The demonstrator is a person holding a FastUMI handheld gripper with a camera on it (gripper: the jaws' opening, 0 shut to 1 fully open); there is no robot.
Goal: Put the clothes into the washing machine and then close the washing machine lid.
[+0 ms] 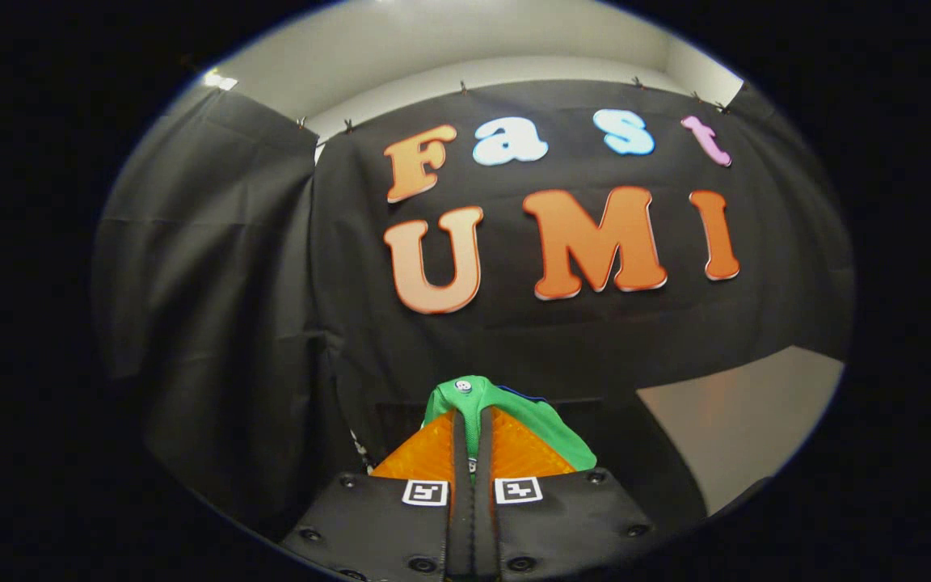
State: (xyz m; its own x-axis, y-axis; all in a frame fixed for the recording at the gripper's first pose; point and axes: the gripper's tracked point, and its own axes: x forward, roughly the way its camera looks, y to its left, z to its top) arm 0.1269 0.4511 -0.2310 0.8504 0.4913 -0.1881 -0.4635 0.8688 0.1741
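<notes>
The gripper is holding one green garment, its two fingers closing almost together with the cloth pinched in the thin slit between them. The garment is bunching over the fingertips and spilling to the right of the jaws; one small round button is sitting on the fold just above the tips. Beyond the jaws, black cloth is hanging as the wall, and one pale surface is lying off to their right.

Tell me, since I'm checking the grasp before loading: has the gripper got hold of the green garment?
Probably yes: the gripper looks shut on the green garment, cloth pinched between its fingers and bunched ahead of the tips.
</notes>
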